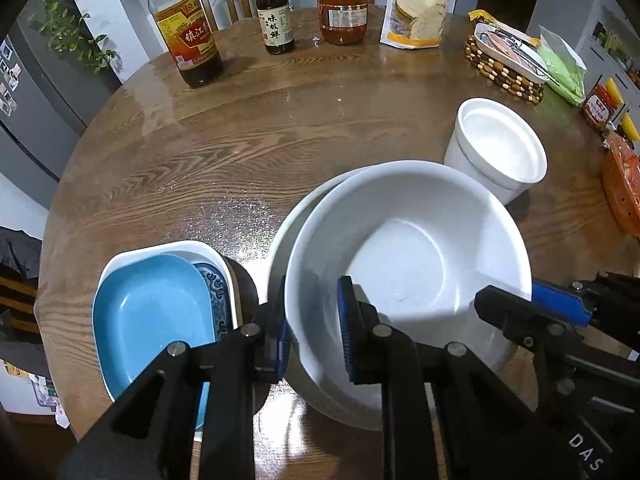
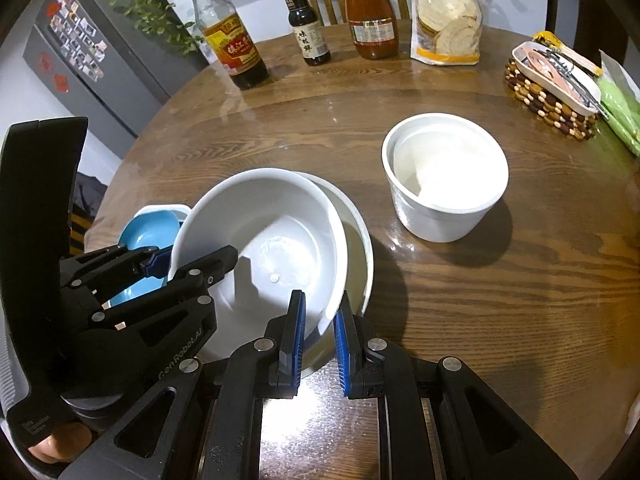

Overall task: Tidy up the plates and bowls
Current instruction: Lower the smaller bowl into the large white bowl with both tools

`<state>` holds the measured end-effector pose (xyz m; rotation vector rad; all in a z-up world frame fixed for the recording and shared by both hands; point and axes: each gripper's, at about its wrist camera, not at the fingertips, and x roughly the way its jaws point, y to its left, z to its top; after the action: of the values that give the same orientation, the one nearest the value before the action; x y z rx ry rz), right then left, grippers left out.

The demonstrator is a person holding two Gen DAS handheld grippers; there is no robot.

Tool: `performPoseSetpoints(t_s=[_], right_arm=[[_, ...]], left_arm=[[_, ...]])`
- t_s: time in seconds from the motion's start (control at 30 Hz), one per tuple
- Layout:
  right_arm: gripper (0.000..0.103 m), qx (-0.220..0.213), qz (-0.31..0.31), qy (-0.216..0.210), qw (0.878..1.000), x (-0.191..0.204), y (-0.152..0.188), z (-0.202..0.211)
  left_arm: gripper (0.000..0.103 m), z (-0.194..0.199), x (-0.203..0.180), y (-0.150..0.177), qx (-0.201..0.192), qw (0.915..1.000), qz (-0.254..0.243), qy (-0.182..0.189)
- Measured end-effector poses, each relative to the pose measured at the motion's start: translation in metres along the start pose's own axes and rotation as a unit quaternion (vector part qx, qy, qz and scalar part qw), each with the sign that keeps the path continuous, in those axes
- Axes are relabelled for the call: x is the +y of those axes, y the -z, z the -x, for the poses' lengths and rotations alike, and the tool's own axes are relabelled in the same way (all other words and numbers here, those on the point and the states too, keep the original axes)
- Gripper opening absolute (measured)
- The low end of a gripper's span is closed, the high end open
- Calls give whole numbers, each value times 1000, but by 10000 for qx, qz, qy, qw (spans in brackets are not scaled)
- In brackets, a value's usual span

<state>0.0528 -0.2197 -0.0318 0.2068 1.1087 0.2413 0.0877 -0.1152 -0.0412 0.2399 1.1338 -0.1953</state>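
I've got both the left gripper (image 1: 314,334) and right gripper (image 2: 320,332) pinching the deep white ceramic bowl's (image 1: 404,276) rim near the table's (image 1: 248,148) front edge, so I'd lower it level into the wider white bowl (image 2: 358,232) beneath.

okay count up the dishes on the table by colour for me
White: 4 – big bowl, the bowl under it, straight-sided pot, rectangular dish
Blue: 1 – dish
Blue-and-white patterned: 1 – plate
Total: 6
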Motion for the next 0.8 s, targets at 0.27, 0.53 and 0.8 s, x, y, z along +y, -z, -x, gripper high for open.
performPoseSetpoints(t_s=[0.27, 0.53, 0.8], right_arm=[[16, 5, 112, 115, 9999, 6, 0, 0], [16, 15, 229, 293, 9993, 11, -2, 0], [16, 24, 220, 386, 9990, 12, -2, -1]], left_arm=[[20, 2, 1, 2, -59, 9999, -76, -51], [20, 2, 1, 3, -81, 9998, -137, -76], [22, 4, 3, 3, -137, 9998, -127, -39]])
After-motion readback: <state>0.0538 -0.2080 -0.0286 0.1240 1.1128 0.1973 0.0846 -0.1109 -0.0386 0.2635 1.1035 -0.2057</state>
